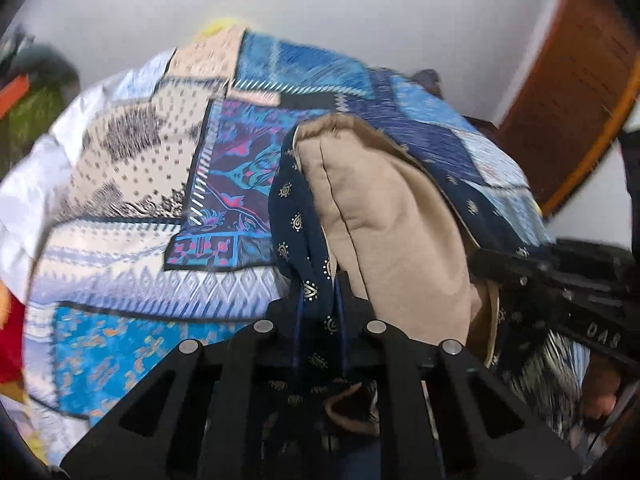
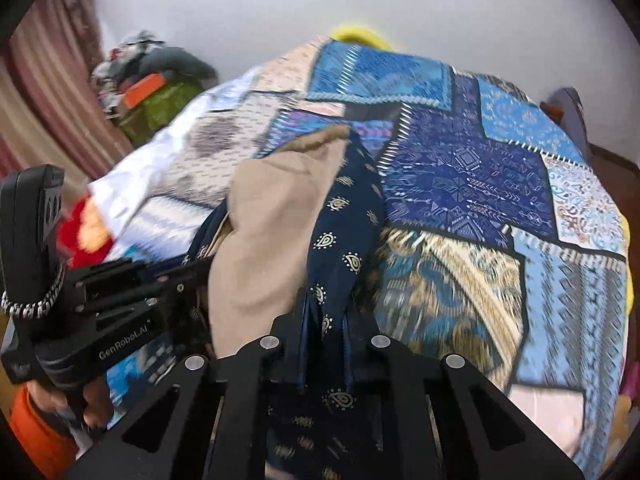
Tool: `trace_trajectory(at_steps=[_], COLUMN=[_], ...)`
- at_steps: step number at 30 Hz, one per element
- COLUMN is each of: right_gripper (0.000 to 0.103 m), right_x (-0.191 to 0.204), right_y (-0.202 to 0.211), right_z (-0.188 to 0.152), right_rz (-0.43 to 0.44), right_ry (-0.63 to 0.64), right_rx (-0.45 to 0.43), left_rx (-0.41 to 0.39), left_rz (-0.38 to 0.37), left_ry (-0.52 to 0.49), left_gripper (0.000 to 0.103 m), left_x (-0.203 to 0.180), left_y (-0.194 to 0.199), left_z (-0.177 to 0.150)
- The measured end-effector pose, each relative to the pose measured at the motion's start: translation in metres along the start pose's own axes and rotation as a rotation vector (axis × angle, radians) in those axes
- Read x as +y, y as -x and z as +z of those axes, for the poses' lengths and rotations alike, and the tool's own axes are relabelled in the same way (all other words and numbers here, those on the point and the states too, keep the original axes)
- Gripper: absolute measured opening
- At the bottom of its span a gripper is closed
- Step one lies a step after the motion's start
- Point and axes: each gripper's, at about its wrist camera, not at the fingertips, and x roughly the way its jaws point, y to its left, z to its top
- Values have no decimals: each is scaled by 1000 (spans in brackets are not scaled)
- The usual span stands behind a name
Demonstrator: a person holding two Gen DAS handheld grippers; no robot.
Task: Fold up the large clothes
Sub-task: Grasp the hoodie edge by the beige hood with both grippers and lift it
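I read a home bedroom: patchwork bedspread (image 2: 480,184), curtain (image 2: 44,92), clothes pile (image 2: 156,80), wooden door (image 1: 568,92).

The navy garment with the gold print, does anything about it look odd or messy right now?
Nothing damaged. The navy garment is bunched rather than flat, its tan lining turned outward over the patchwork bedspread. The left gripper and the right gripper each pinch a navy edge.

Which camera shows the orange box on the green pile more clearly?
The right wrist view: the orange box sits on the green pile, small but distinct. In the left wrist view it is a blurred sliver at the frame's edge.
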Motion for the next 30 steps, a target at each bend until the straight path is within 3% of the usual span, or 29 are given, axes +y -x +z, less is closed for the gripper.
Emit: trace_trajectory(at_steps=[5,10,14,19,27,28,29,30], right_gripper=[10,11,11,11,13,26,61,80], right_x=[28,49,53,48,44,42,41,40], right_y=[54,79,81,62,69,70,72,75], right_z=[-40,-92,-135,-177,-198,-200,-199,-199], right_rz=[61,72,19,-217,-281,-293,-326,-389], right_ry=[61,96,101,160,195,199,201,209], right_rx=[3,50,98,186,210,208,205,191], left_rx=[19,104,178,228,204,202,200,197], left_rz=[-41,-42,-30,-17,-6,-2,3,6], left_ry=[-58,-82,-57,-17,33,31,31,31], left_gripper=[13,13,13,15,23,23,24,24], left_x=[-18,-22,-19,-12,-5,-6,-7,-7], left_y=[48,58,49,30,24,24,24,25], left_z=[-43,-100,-143,-178,-188,-188,-189,-189])
